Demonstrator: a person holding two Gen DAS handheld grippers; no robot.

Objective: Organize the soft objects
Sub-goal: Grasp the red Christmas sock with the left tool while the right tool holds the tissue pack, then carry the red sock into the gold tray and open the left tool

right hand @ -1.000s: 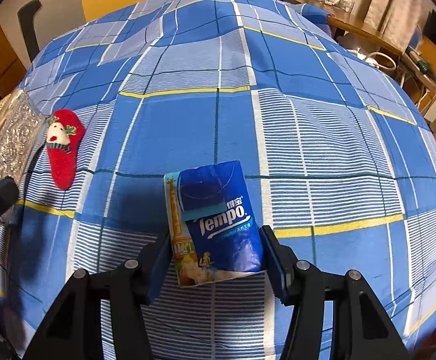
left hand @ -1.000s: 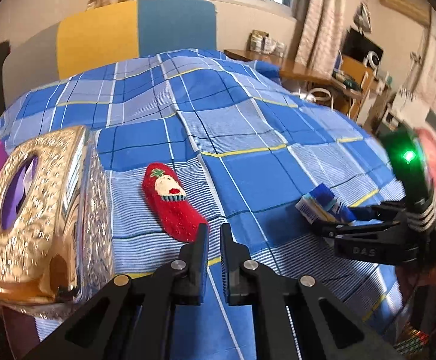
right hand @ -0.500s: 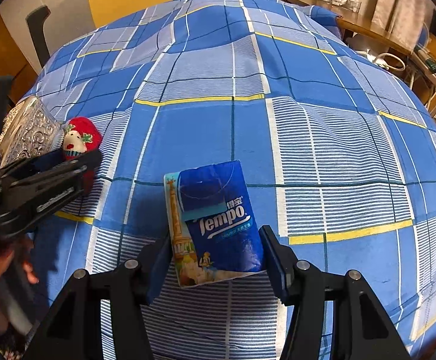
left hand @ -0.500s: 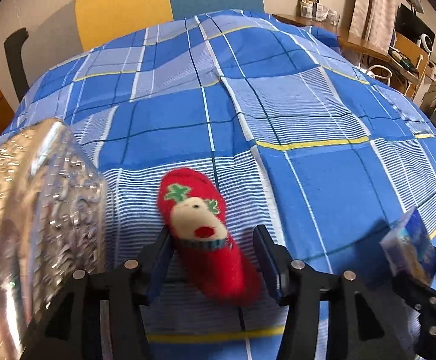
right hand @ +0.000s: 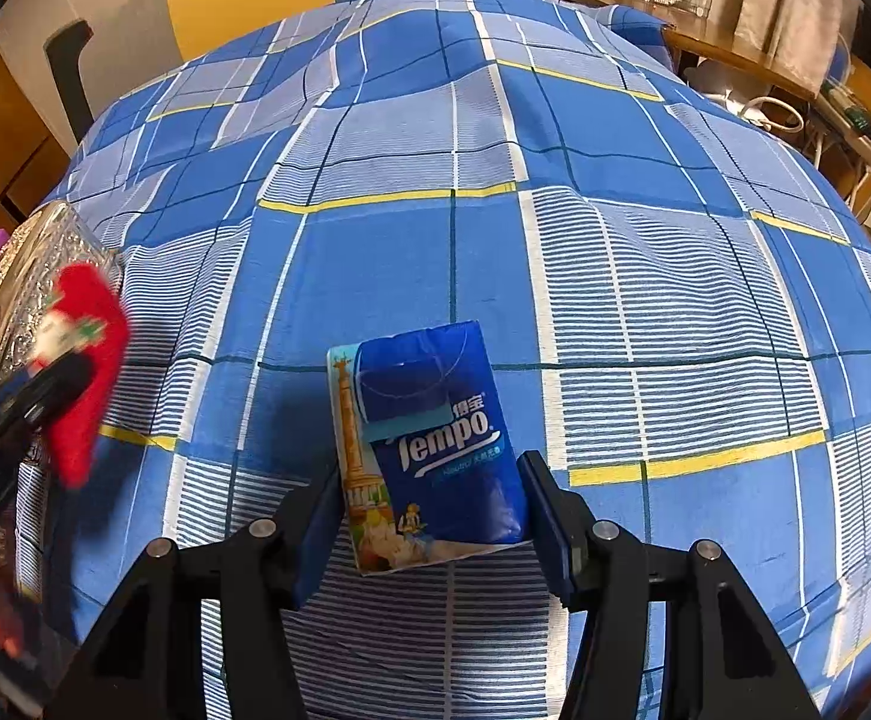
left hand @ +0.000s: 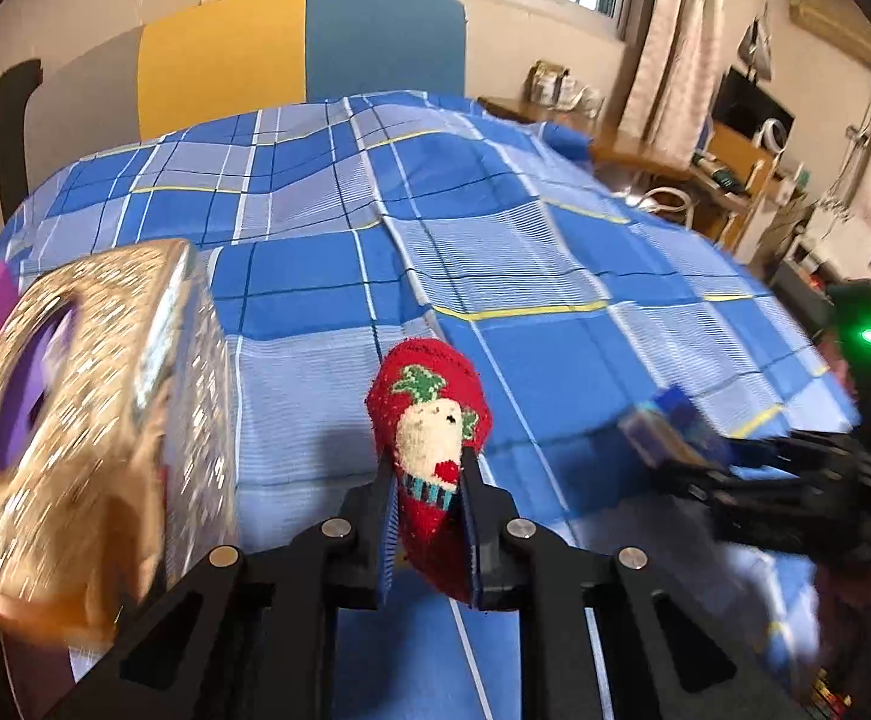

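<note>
One red sock [left hand: 429, 450] clamped in my left fingers [left hand: 385, 516]; one tissue pack [right hand: 429, 444] gripped by my right fingers [right hand: 546, 516]; one gold box [left hand: 75, 420], left.

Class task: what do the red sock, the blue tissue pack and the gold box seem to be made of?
Red sock: fuzzy knitted fabric, judging by its nap and woven-in face.
Tissue pack: glossy printed plastic film, probably over paper tissues; it shines and creases.
Gold box: hard and shiny with embossed relief, either metal or plated plastic.
</note>
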